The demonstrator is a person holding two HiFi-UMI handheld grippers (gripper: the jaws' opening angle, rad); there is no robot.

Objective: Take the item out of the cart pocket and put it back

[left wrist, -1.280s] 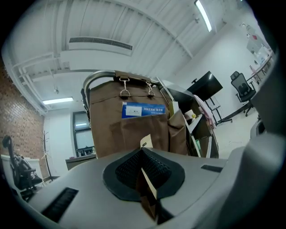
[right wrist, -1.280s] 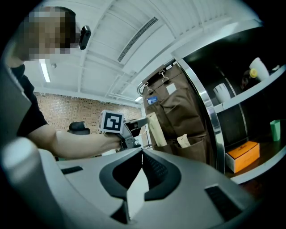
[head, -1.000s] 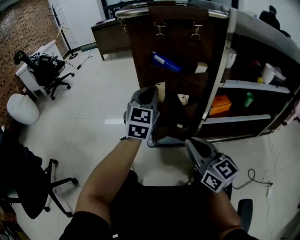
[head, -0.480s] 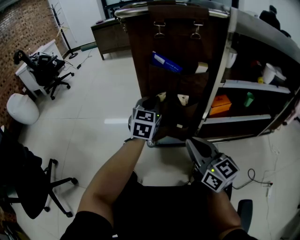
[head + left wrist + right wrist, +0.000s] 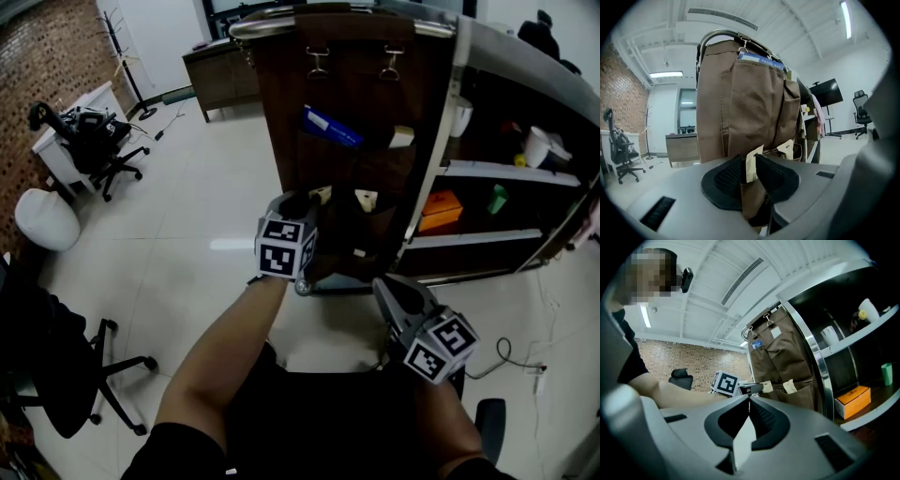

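Status: put-back looks nearly done.

- Left gripper (image 5: 302, 202) is mid-frame in the head view, nose at the lower pocket (image 5: 375, 234) on the cart's (image 5: 281, 112) brown fabric panel.
- Left gripper view: small white sachet (image 5: 751, 164) stands upright between the jaws, its lower end in the pocket mouth and its top corner poking above the pads. The jaws have just been opening. They're part-open now, with a narrow gap, and look to be off the sachet rather than pinching it. My read: it's released.
- A second sachet (image 5: 786, 149) sits in the same pocket row, just to the right. A blue item (image 5: 330, 125) is in the upper pocket, not involved.
- Right gripper (image 5: 749, 400) is at lower right of the head view, well clear of the pocket. Its jaws are closed tip to tip with nothing in them.

Left to do, judging by this: back the left jaws straight out without snagging the sachet or dragging it out of the pocket. The sachet rides high, so watch for it tipping over the pocket lip.
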